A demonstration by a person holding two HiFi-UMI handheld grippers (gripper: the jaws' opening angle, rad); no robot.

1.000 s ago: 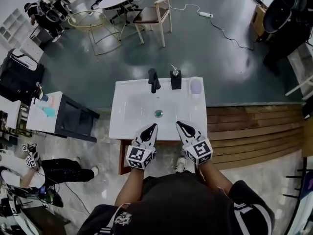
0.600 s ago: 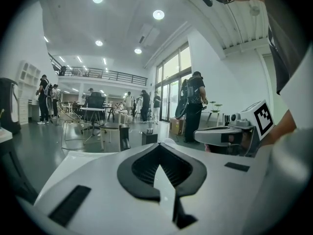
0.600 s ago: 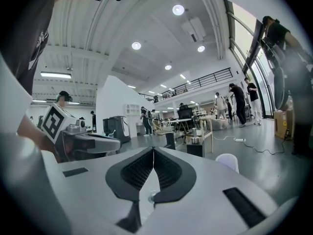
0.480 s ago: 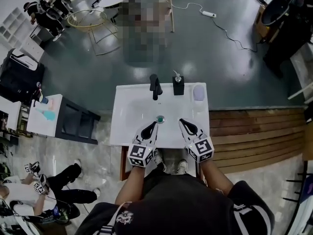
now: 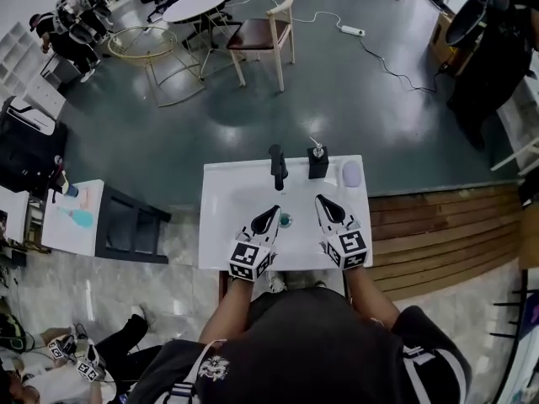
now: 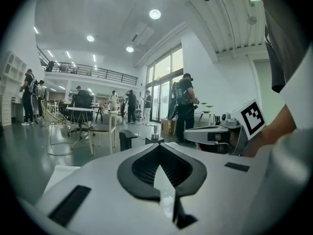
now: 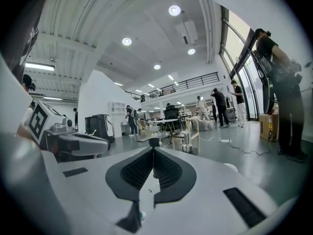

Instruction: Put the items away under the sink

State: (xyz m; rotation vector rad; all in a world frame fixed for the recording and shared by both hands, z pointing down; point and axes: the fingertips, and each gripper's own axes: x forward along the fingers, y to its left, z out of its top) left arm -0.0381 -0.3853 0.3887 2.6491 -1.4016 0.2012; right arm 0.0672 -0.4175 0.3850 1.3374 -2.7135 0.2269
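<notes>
Two grippers hang side by side over the sink (image 5: pixel 221 194), each with its jaws pressed together at the tips and nothing between them. The left gripper (image 5: pixel 274 209) points toward the black faucet (image 5: pixel 276 167); its own view shows the ribbed black pads meeting in a closed point. The right gripper (image 5: pixel 321 199) points toward the dispenser (image 5: pixel 317 163), and its view shows the same closed point. Between the two tips, down in the basin, lies the greenish drain (image 5: pixel 285 220). The left cube (image 5: pixel 249 259) and the right cube (image 5: pixel 348 249) carry black-and-white square patterns.

The dispenser, black with a metal pump, stands on the sink's back rim just right of the faucet; any label on it is too small to read. Just right of it, near the back right corner, lies a pale lilac oval thing (image 5: pixel 351 173). Both items sit on top of the sink.

The person's dark top (image 5: pixel 320 343) has a white emblem (image 5: pixel 210 369) near the left shoulder, too small to read. Left of the sink stands a side table (image 5: pixel 67 234) with a teal thing (image 5: pixel 81 218) on its white top. To the right runs a wooden deck (image 5: pixel 438 225). Beyond the sink, on the grey floor, stand a chair (image 5: pixel 265 28) and a round table (image 5: pixel 196 5).
</notes>
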